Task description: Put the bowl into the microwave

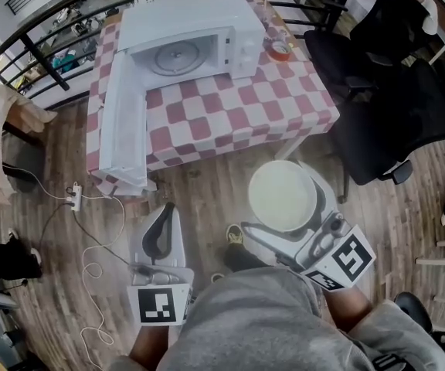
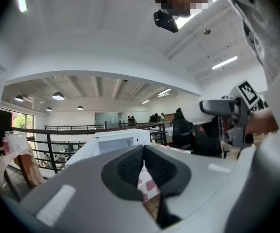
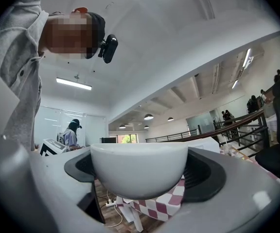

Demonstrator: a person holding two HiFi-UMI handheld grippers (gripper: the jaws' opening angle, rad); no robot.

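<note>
A white bowl (image 1: 283, 194) hangs over the wooden floor in front of the table, and my right gripper (image 1: 296, 222) is shut on it, one jaw on each side. In the right gripper view the bowl (image 3: 139, 164) fills the space between the dark pads (image 3: 205, 176). The white microwave (image 1: 199, 33) stands on the checkered table (image 1: 230, 114) with its door (image 1: 123, 126) swung wide open to the left; its turntable shows inside. My left gripper (image 1: 161, 234) is low at the left, shut and empty. In the left gripper view its jaws (image 2: 142, 171) meet, pointing toward the microwave (image 2: 113, 140).
An orange-rimmed round thing (image 1: 278, 49) lies on the table right of the microwave. Black office chairs (image 1: 392, 114) stand to the table's right. A power strip with a cable (image 1: 73, 197) lies on the floor at the left. A black railing (image 1: 45, 60) runs behind the table.
</note>
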